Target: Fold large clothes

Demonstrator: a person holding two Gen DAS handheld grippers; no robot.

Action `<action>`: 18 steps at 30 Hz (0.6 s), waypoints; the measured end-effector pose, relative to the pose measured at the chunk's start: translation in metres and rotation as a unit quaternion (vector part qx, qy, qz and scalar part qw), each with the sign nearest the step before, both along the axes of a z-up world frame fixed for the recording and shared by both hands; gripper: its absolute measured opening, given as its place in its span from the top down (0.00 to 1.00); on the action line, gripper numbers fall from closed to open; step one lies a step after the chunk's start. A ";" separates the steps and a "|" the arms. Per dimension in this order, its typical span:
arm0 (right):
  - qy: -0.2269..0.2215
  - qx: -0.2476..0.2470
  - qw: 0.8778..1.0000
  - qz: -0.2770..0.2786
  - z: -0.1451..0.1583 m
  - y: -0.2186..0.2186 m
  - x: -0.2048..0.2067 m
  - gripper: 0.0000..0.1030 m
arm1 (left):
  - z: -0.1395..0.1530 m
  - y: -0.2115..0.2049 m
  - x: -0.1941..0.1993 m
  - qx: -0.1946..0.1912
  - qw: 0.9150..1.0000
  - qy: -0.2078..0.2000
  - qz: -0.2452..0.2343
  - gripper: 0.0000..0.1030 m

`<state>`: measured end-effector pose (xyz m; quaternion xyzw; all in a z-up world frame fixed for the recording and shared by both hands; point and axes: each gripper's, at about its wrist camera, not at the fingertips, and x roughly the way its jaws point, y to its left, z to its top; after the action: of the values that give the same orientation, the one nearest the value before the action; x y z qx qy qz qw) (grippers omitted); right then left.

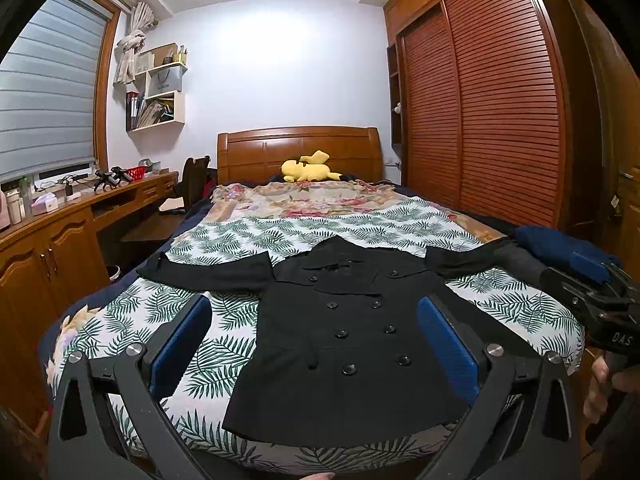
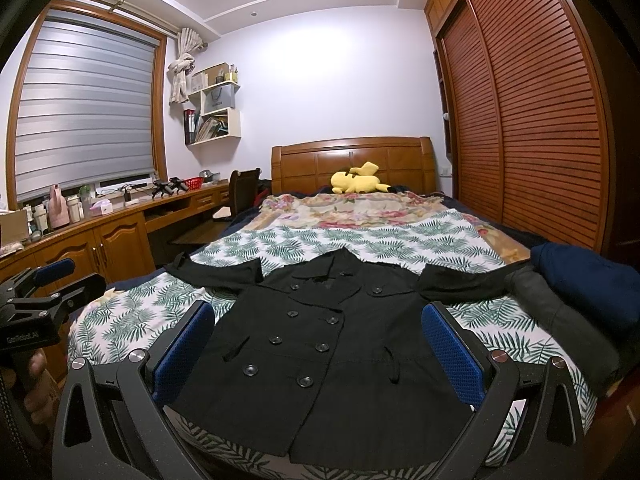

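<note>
Left wrist view: we see our left gripper [image 1: 314,340] held above the foot of the bed [image 1: 132,320], its blue pads [image 1: 448,344] spread wide apart with nothing between them.
Right wrist view: our right gripper [image 2: 316,344] hangs over the same end of the bed, fingers parted wide and holding nothing.
Coat: a black double-breasted coat [image 1: 344,340] lies front-up and flat on the leaf-print sheet [image 1: 224,364], collar toward the headboard [image 1: 298,148], hem at the near edge, both sleeves stretched out sideways.
Buttons: we count two columns of dark buttons [image 2: 322,347] running down the coat's front.
Other clothes: a grey garment [image 2: 568,320] and a navy one [image 2: 588,276] sit piled at the bed's right edge, just beside the coat's right-hand sleeve; we cannot tell whether they touch it.
Far end: a floral cover [image 1: 304,200] lies beyond the leaf sheet, and a yellow plush toy [image 1: 308,168] rests against the headboard.
Surroundings: a louvred wooden wardrobe [image 1: 488,100] stands to the right, a long wooden tabletop [image 2: 120,212] with bottles and clutter runs under the window blind [image 2: 84,104] to the left.
</note>
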<state>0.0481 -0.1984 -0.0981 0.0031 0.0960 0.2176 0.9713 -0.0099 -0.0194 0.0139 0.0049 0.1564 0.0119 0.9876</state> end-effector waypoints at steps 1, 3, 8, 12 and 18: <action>0.000 0.000 1.000 0.000 0.000 0.000 0.000 0.00 | -0.001 0.001 -0.001 -0.001 1.000 0.000 0.000 0.00; 0.000 0.000 1.000 0.000 0.000 0.000 0.000 0.00 | 0.000 0.000 0.000 0.000 1.000 0.000 0.000 0.00; 0.001 0.000 1.000 0.001 0.000 -0.001 0.000 0.00 | 0.001 0.002 -0.002 -0.003 1.000 0.001 -0.002 0.00; 0.002 0.000 1.000 0.002 -0.001 -0.002 0.000 0.00 | 0.001 0.006 -0.003 -0.004 1.000 0.002 -0.003 0.00; 0.003 -0.002 1.000 0.003 -0.001 -0.002 0.001 0.00 | -0.001 0.009 0.001 -0.005 1.000 0.008 -0.003 0.00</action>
<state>0.0487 -0.1999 -0.0991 0.0020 0.0994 0.2204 0.9703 -0.0091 -0.0100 0.0128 0.0005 0.1640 0.0083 0.9864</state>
